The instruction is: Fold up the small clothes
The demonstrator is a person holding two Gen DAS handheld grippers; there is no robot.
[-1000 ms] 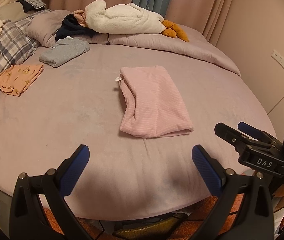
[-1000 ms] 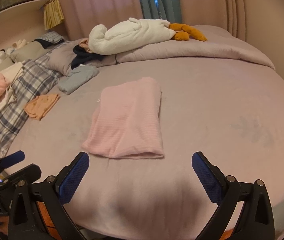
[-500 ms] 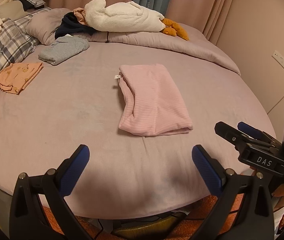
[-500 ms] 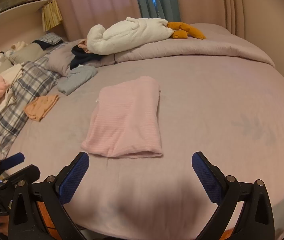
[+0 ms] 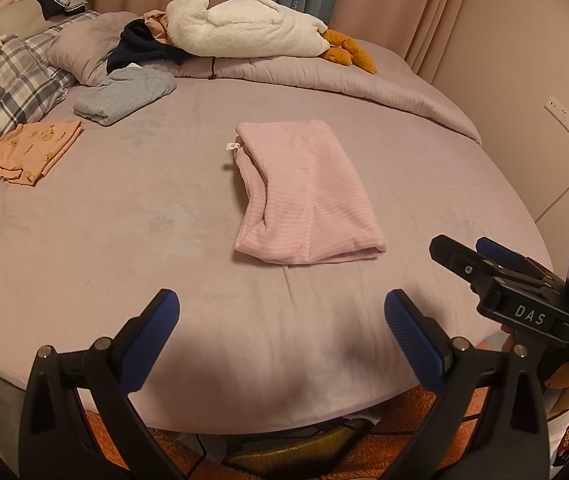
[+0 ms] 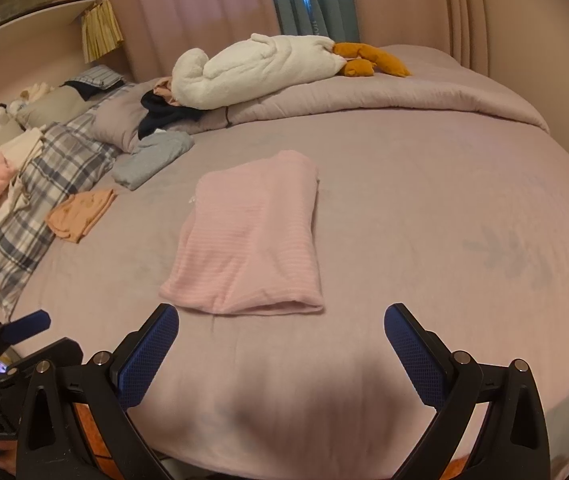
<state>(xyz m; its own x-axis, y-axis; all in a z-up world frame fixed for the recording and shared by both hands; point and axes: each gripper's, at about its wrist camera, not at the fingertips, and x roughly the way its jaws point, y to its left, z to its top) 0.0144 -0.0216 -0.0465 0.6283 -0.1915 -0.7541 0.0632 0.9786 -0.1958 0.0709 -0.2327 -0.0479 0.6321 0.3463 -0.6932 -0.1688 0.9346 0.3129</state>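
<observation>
A: From the left wrist, we see our left gripper (image 5: pixel 280 312) with jaws spread wide, holding nothing, above the bed (image 5: pixel 124 240). The folded pink garment (image 5: pixel 304 196) lies mid-bed.

B: From the right wrist, our right gripper (image 6: pixel 280 330) likewise gapes, jaws unloaded, the pink garment (image 6: pixel 252 236) just beyond them.

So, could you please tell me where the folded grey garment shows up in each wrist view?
Left wrist: the grey garment lies upper left, beyond the peach garment.
Right wrist: the grey garment lies left of centre, again beyond the peach garment.
Shared landmark: the pink striped garment mid-bed.
</observation>
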